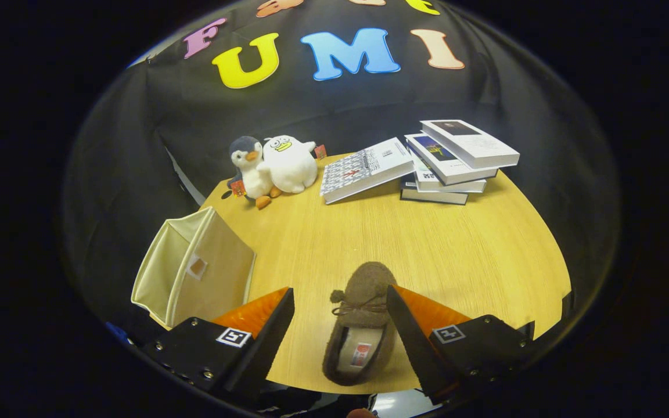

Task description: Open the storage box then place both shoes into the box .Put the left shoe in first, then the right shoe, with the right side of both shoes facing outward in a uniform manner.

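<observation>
Looking forward along the gripper [340,302], we find its two fingers spread wide apart, gripping nothing, with a brown fleece slipper [360,325] lying on the table between them. The slipper's long axis runs nearly parallel to the fingers: the toe, topped by a small bow, points away from us, and the open heel sits close to the gripper body. It lies nearer the right finger, which it seems almost to touch, while a clear strip of table separates it from the left finger. We judge that the coming move turns on this alignment, since closing now would pinch the slipper across its width. Whether it is the left or the right shoe we cannot tell. The cream fabric storage box [195,267] stands beyond the left finger at the table's edge, well apart from the slipper; its opening appears to face away to the left. The wooden table [427,249] is otherwise bare in the middle. At its far side sit two plush toys [273,165] and a stack of books [427,162], with black cloth behind.
</observation>
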Demonstrator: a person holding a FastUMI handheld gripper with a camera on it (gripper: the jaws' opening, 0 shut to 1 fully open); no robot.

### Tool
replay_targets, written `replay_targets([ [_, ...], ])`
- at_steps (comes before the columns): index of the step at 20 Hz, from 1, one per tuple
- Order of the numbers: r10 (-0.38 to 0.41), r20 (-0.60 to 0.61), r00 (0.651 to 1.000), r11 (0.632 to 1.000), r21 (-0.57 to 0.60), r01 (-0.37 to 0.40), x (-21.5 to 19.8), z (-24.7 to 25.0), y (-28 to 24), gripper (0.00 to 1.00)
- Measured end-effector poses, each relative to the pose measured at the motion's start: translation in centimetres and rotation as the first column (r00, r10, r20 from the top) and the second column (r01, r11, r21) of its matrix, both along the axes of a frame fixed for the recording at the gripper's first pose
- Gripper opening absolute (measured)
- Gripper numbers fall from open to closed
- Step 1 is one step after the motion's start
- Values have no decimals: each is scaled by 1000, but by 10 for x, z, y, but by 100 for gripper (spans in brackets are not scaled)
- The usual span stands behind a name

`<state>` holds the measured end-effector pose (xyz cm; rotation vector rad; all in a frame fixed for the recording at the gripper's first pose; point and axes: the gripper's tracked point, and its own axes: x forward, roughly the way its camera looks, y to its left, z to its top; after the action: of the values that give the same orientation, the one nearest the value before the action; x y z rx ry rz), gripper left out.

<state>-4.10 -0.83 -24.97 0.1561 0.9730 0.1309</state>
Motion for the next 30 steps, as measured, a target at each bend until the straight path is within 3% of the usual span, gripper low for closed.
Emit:
replay_targets([
  [6, 1, -70, 998, 1000, -27, -3, -21, -37, -25, 98],
  [17, 50, -226, 973, 990, -119, -78, -44, -107, -35, 98],
  [18, 43, -239, 970, 990, -122, -74, -45, -111, -36, 95],
  [19, 38, -251, 967, 990, -120, -70, -46, -115, -35, 84],
  [21, 37, -263, 964, 994, -88, -62, -44, -117, -29, 83],
  [23, 15, -284, 959, 996, -77, -38, -44, -120, -26, 52],
  [24, 6, -297, 955, 996, -80, -31, -46, -122, -25, 42],
  [26, -27, -294, 955, 993, -122, -9, -42, -124, -32, 37],
  [28, -84, -297, 951, 993, -102, 56, -40, -122, -33, 6],
  [30, -116, -291, 950, 992, -89, 94, -39, -118, -33, 6],
])
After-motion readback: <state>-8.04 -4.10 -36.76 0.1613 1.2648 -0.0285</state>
